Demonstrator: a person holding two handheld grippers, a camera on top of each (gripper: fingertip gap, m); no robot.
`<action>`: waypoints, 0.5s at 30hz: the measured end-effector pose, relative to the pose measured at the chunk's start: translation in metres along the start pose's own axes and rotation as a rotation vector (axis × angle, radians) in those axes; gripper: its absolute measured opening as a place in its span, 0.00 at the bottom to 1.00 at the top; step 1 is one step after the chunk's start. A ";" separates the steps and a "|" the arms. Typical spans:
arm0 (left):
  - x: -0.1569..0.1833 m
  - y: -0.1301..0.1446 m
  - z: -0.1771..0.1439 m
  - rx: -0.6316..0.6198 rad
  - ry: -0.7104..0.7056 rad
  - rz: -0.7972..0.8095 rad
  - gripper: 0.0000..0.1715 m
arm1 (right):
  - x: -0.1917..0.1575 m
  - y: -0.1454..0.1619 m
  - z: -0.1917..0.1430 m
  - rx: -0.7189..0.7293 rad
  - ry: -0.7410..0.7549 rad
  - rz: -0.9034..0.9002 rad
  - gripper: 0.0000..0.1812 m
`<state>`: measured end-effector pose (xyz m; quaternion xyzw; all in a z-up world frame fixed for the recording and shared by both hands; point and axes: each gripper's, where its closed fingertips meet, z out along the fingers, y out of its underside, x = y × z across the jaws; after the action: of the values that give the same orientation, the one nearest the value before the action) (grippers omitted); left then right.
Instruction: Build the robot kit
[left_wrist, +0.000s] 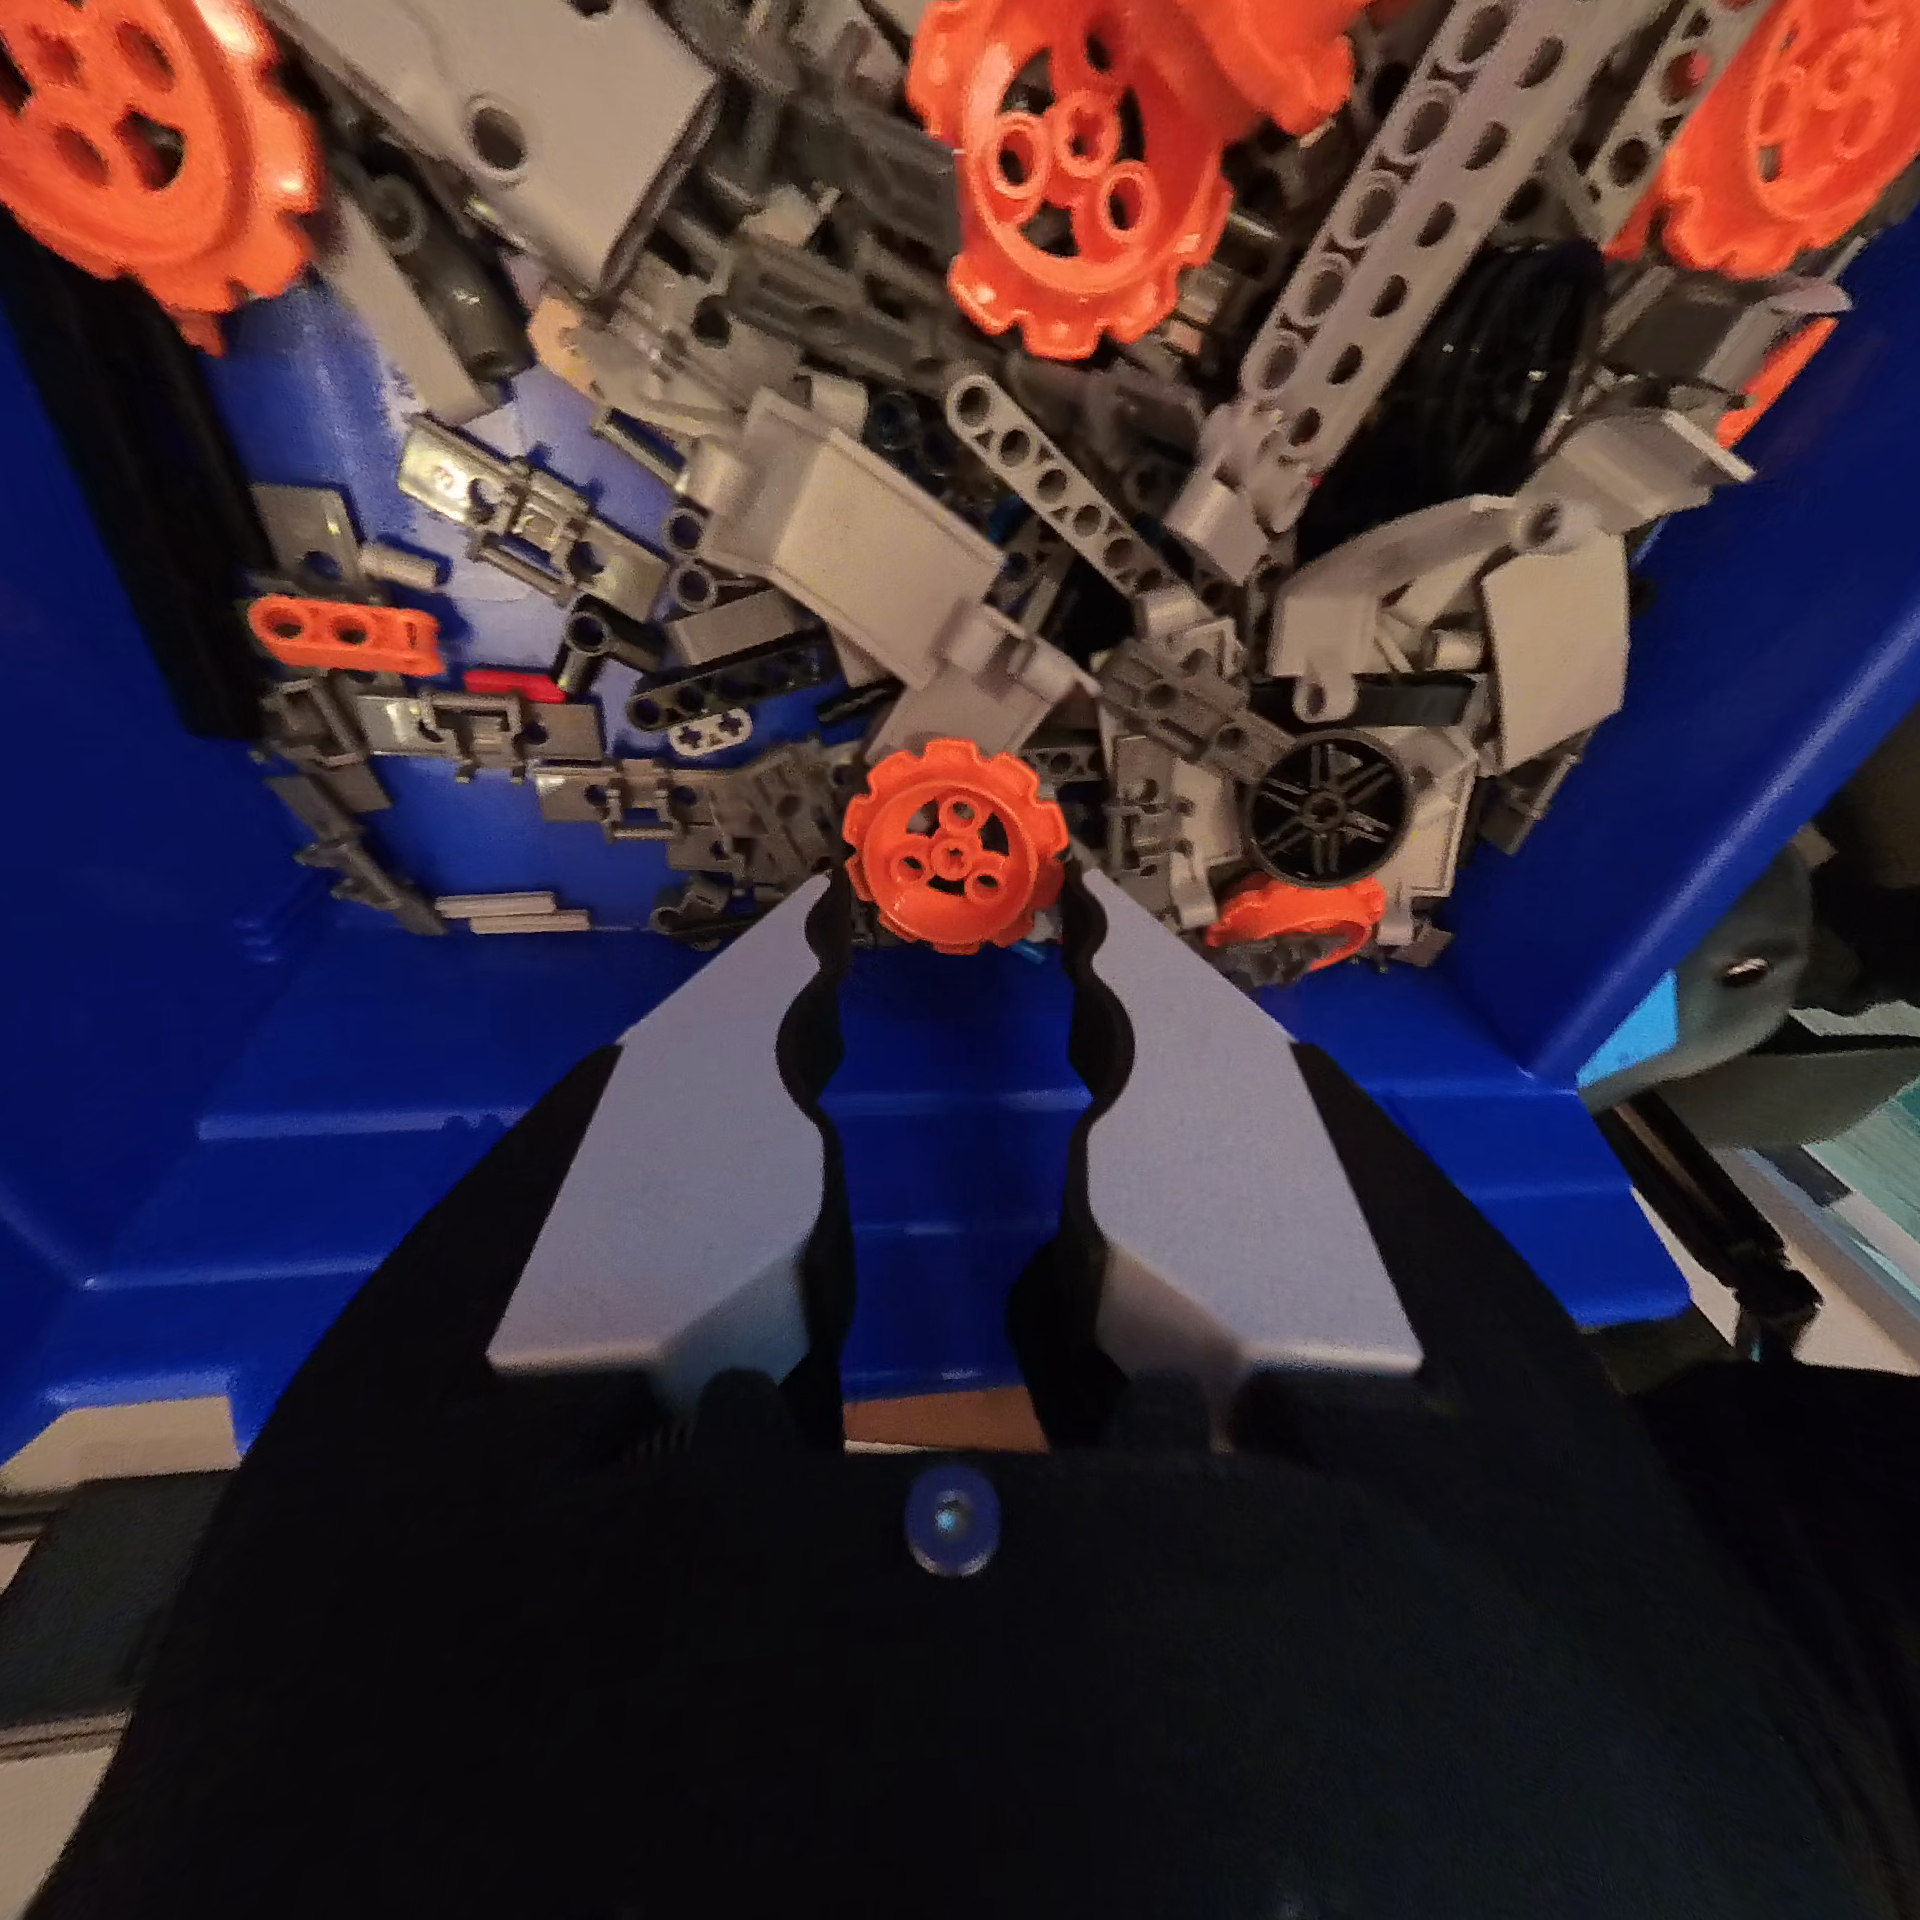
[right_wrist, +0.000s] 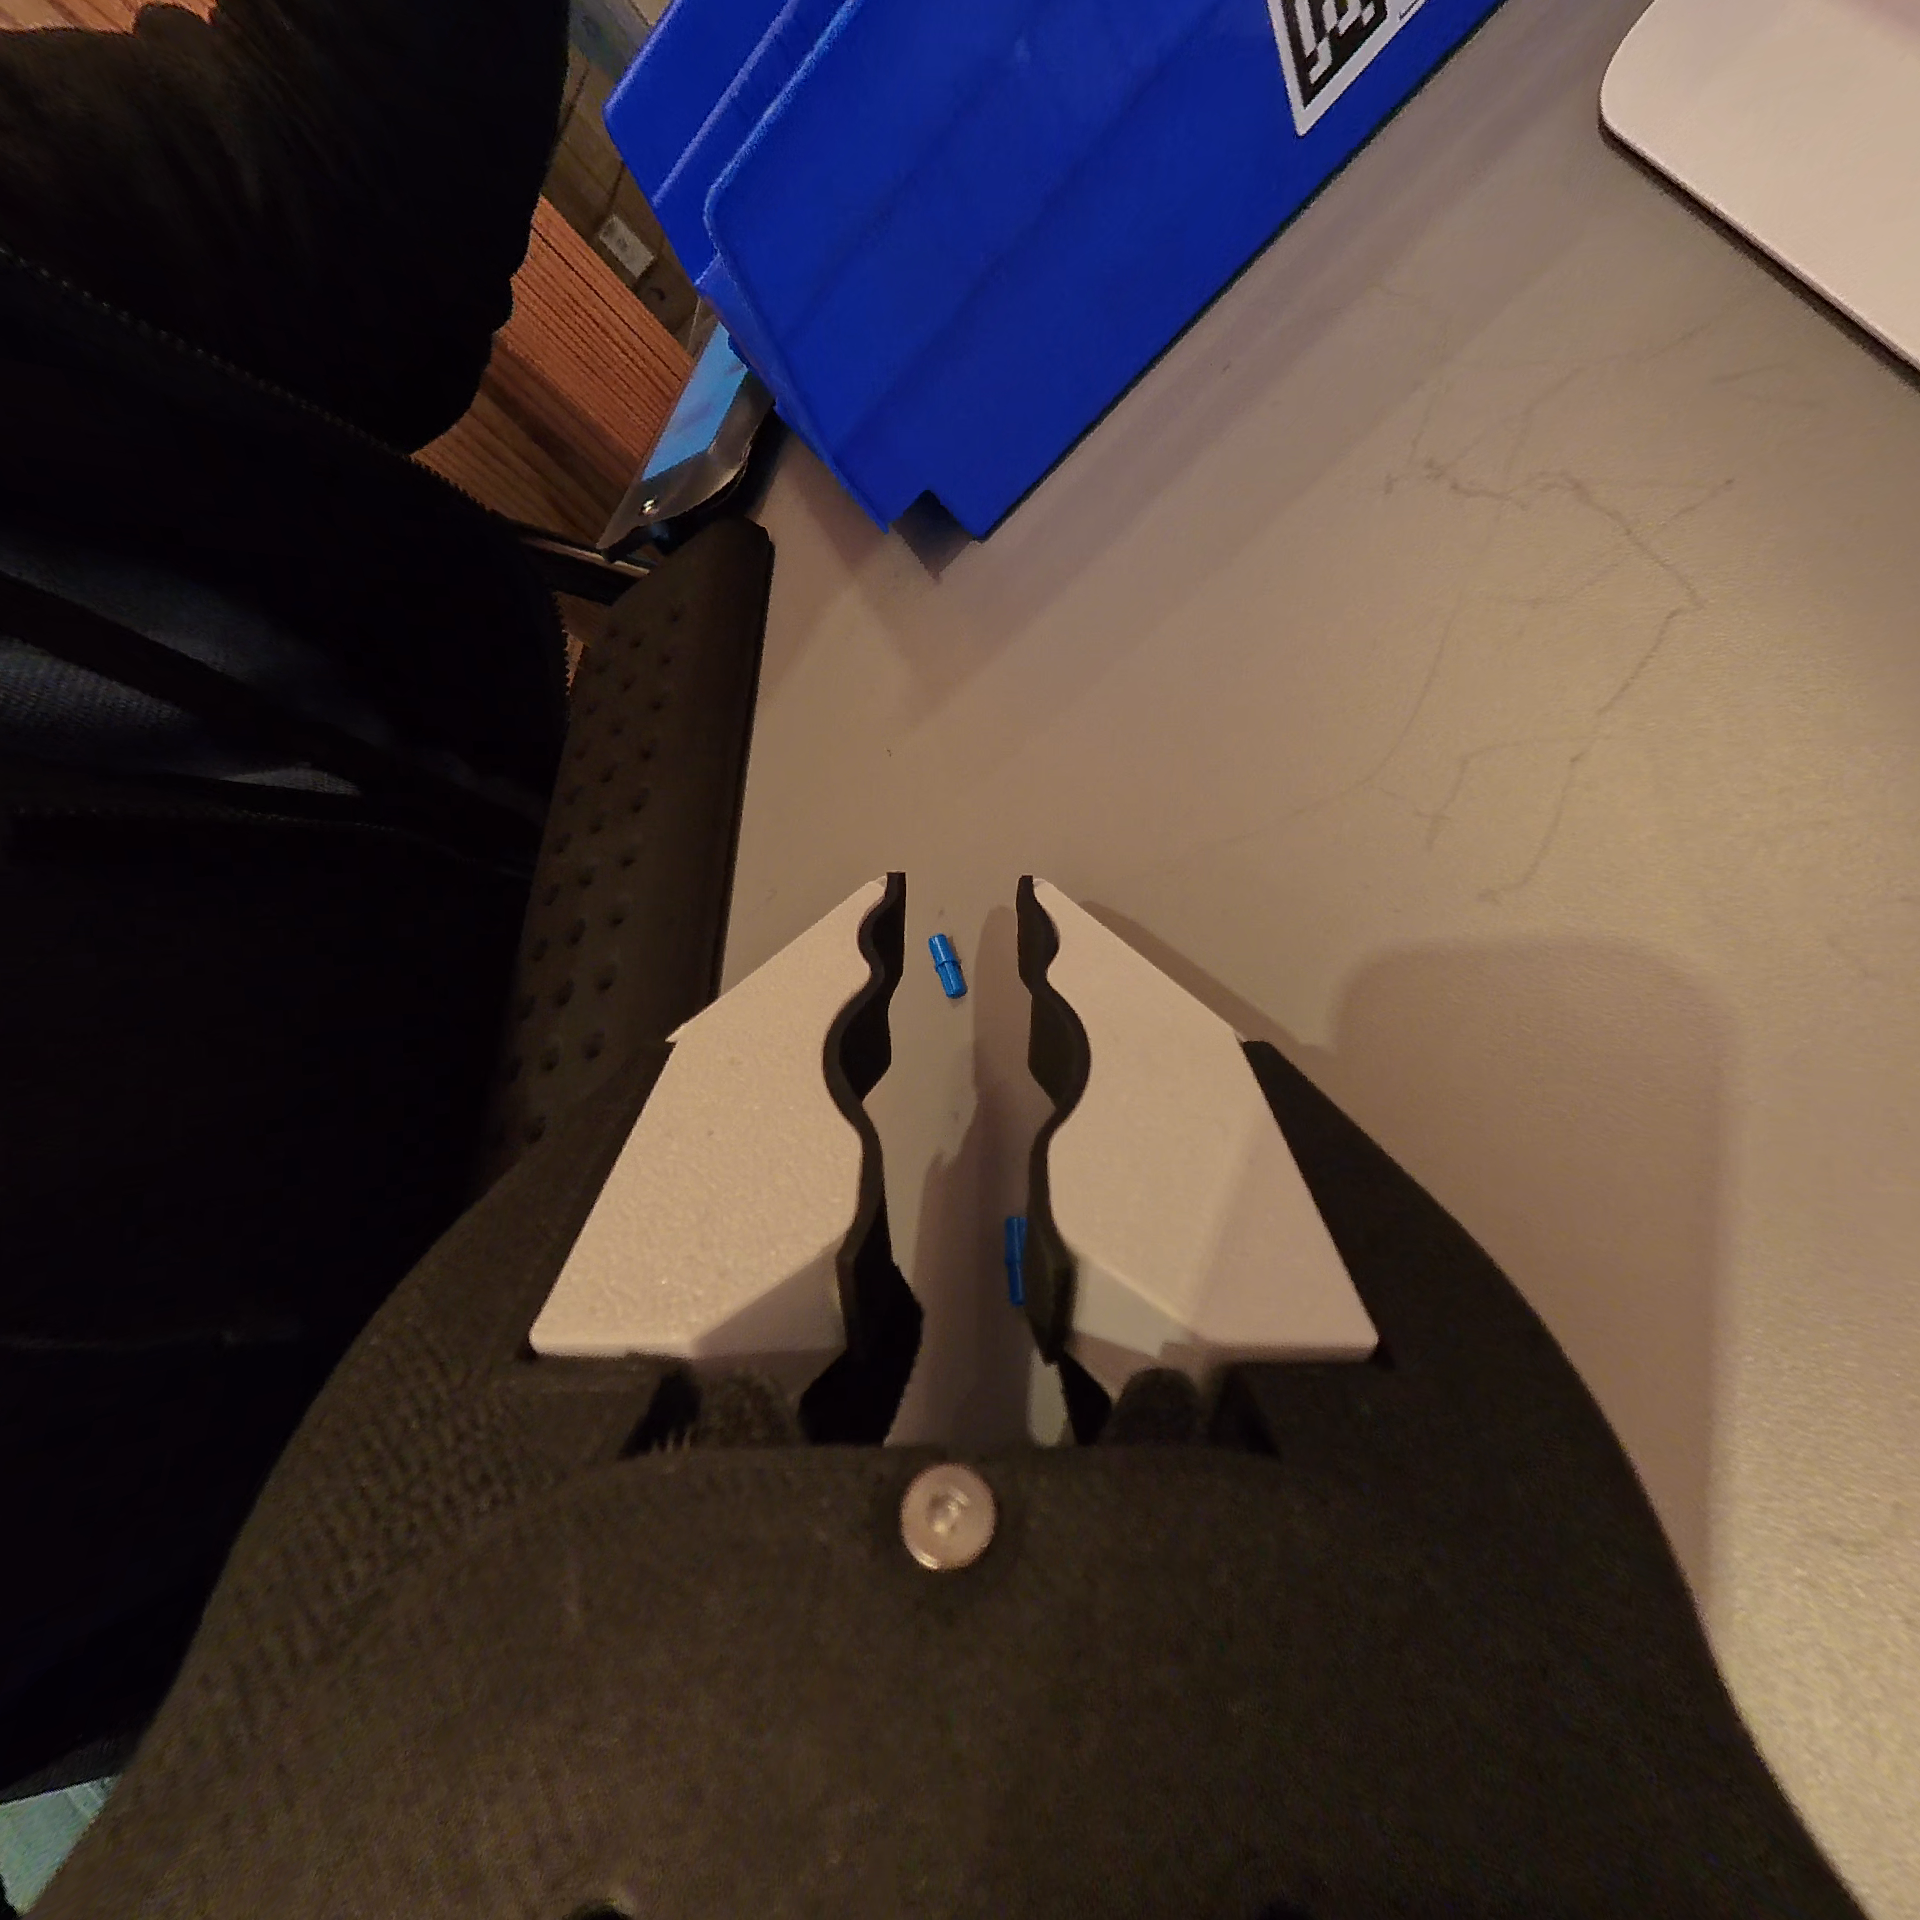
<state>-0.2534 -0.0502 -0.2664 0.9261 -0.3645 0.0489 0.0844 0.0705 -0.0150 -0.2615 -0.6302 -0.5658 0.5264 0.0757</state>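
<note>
In the left wrist view my left gripper (left_wrist: 954, 888) is inside a blue bin (left_wrist: 1039, 1143), and its two fingertips close on the sides of a small orange toothed wheel (left_wrist: 954, 844). The wheel sits at the near edge of a heap of grey building parts (left_wrist: 883, 540). In the right wrist view my right gripper (right_wrist: 961, 883) is open low over a pale table (right_wrist: 1351, 831). A tiny blue pin (right_wrist: 945, 966) lies on the table between its fingers, touching neither. A second blue pin (right_wrist: 1015, 1259) shows against the inner pad of the right finger.
Larger orange toothed wheels (left_wrist: 1081, 177) stand in the heap, with a black spoked wheel (left_wrist: 1330, 810) and a long grey holed beam (left_wrist: 1392, 260). In the right wrist view a blue bin (right_wrist: 987, 260) stands ahead, a white slab (right_wrist: 1787, 156) at top right, dark clothing (right_wrist: 260, 623) at left. My right fingertips sit around 35 centimeters from my left ones.
</note>
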 end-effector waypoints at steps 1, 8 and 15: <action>0.001 0.001 0.000 -0.006 0.004 0.000 0.23 | 0.000 0.000 0.000 0.000 0.000 0.000 0.11; -0.015 0.000 -0.013 0.012 -0.101 -0.003 0.26 | 0.000 0.000 0.000 0.002 0.000 0.001 0.11; -0.056 -0.041 -0.048 0.209 -0.287 -0.009 0.28 | 0.001 0.000 0.000 0.001 0.001 0.002 0.11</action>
<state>-0.2679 0.0257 -0.2328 0.9289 -0.3615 -0.0468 -0.0649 0.0701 -0.0145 -0.2616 -0.6309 -0.5648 0.5265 0.0758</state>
